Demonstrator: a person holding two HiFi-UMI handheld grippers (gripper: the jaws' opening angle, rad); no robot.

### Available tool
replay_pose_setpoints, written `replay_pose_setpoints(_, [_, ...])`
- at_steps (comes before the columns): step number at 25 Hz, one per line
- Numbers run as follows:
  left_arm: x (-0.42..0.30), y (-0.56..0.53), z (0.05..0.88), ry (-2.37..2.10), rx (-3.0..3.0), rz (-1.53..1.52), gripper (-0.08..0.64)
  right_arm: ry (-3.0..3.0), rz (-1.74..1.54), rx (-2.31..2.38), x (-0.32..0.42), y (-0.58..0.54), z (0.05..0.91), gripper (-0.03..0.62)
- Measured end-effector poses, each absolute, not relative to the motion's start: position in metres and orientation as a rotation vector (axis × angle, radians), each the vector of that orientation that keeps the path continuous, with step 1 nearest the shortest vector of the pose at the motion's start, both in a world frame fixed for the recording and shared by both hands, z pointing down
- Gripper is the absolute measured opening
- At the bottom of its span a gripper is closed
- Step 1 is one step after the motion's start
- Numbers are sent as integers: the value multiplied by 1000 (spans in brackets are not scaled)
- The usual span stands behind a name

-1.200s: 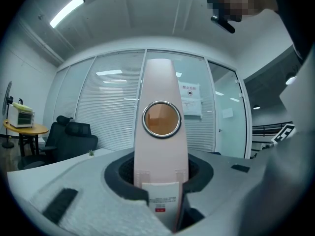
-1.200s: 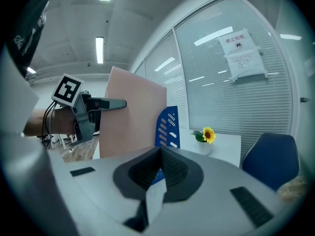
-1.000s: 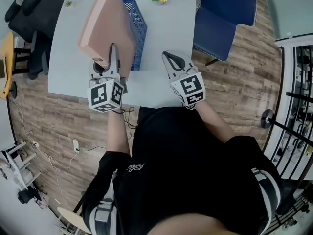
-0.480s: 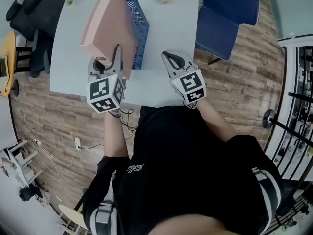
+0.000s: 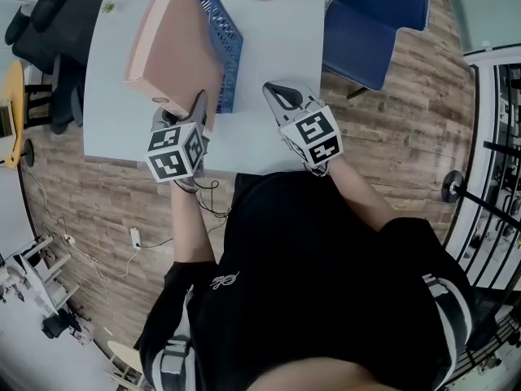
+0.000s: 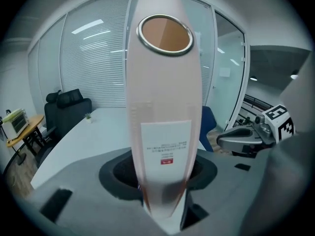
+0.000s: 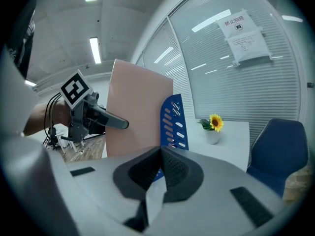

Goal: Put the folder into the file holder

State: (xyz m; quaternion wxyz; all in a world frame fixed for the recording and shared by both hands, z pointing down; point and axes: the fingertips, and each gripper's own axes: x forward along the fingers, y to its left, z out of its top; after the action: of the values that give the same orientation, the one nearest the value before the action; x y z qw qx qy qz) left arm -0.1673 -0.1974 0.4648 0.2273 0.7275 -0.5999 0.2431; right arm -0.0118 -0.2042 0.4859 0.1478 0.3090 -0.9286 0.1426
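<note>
1. Left gripper view: the folder is seen spine-on. It is judged a stiff board binder, light if empty and smooth enough to slide, and best taken at the spine's lower end.
2. It is stood tilted on the surface, against the blue file holder.
3. The left claw has just been spreading, with the spine between its jaws but apparently unpressed. The right claw is pressed together and empty.
4. Whether the folder's foot sits inside the holder is hidden, and the label's print cannot be read.
</note>
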Motion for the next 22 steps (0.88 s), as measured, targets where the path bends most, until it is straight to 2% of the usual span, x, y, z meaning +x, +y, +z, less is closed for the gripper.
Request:
replay_pose_setpoints(9, [-172,-198,461,-1736,2029,548,144,-2664,410,889,-9,-201,489,5])
replay_pose_setpoints(22, [-180,-195,444,-1941,2101,253,137,-2641,410,894,-6,-198,495,5])
